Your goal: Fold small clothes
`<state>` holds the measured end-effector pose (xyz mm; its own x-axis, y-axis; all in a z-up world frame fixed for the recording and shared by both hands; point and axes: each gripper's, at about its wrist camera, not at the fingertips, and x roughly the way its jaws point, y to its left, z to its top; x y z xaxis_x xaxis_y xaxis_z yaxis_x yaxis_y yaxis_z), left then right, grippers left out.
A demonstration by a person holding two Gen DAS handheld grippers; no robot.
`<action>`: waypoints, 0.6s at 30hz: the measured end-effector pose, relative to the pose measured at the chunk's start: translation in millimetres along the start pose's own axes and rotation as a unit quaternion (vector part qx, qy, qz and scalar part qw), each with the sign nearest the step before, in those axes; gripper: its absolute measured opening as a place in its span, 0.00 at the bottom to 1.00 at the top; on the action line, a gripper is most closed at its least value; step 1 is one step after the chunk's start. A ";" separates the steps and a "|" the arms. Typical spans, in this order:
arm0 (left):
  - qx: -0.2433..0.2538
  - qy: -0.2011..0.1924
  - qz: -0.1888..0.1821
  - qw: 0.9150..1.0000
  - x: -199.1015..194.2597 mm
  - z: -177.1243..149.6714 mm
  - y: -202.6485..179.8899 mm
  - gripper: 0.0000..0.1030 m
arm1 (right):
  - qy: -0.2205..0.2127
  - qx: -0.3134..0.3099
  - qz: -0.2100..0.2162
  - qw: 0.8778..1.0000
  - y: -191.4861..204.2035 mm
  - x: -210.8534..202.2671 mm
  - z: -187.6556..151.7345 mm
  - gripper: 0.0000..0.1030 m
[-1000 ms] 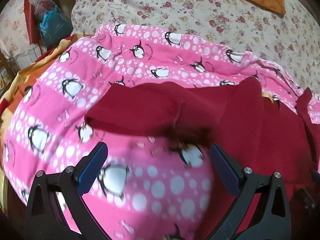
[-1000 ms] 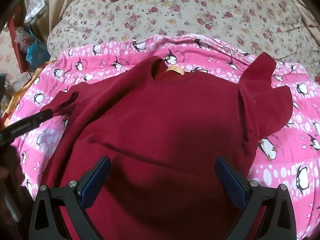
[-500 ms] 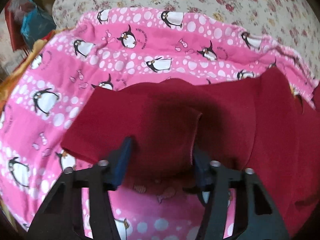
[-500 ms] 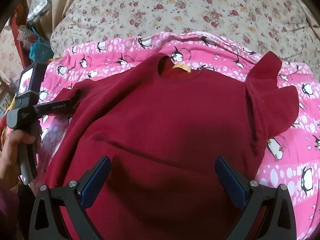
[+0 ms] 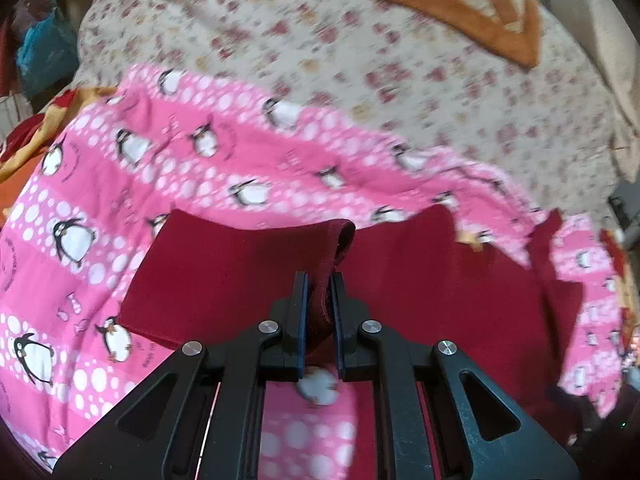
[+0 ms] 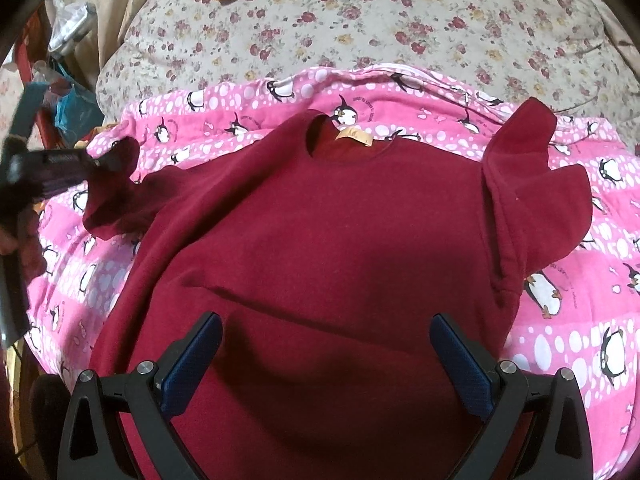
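A dark red sweater point(image 6: 340, 240) lies flat, neck and tan label point(image 6: 354, 136) at the far side, on a pink penguin blanket point(image 6: 580, 320). My left gripper point(image 5: 320, 280) is closing, and its blue pads press on the cuff of the left sleeve point(image 5: 240, 272), which hangs lifted off the blanket. In the right wrist view the left gripper point(image 6: 116, 158) holds that sleeve point(image 6: 116, 208) up at the far left. My right gripper point(image 6: 326, 332) hovers open over the sweater's lower body, nothing between its fingers. The right sleeve point(image 6: 540, 200) lies crumpled upward.
The blanket point(image 5: 120, 200) rests on a floral bed cover point(image 6: 360, 20). An orange patterned mat point(image 5: 460, 4) lies at the far side. A blue bag point(image 6: 76, 112) and clutter stand off the bed at the left. A person's hand point(image 6: 16, 236) grips the left tool.
The left gripper went from open above the blanket to shut on the left sleeve's cuff and has risen with it. The right gripper has not moved.
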<state>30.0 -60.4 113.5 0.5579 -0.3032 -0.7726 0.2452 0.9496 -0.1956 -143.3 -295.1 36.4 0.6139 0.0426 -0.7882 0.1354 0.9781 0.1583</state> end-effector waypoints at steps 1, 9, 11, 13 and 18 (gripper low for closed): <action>0.002 -0.002 -0.009 1.000 -5.0 1.8 -5.7 0.09 | -0.001 0.002 0.000 1.000 -1.0 -1.0 0.3 1.00; 0.042 0.002 -0.115 0.993 -23.8 4.5 -99.0 0.09 | -0.028 0.033 -0.009 0.999 -26.6 -17.1 10.3 1.00; 0.055 0.009 -0.130 0.990 -18.4 -0.3 -124.7 0.09 | -0.033 0.045 -0.014 0.998 -36.0 -20.9 12.5 1.00; 0.066 0.020 -0.148 0.987 -9.8 -7.6 -148.8 0.09 | -0.037 0.056 -0.019 0.998 -45.9 -23.7 13.8 1.00; 0.085 0.059 -0.184 0.977 26.3 -36.0 -191.5 0.09 | -0.034 0.084 -0.029 0.995 -71.3 -23.1 15.1 1.00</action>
<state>-30.9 -247.3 108.9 0.3141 -0.6005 -0.7353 0.5460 0.7479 -0.3775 -155.4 -368.9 52.3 0.6515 -0.0321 -0.7579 0.2967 0.9303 0.2157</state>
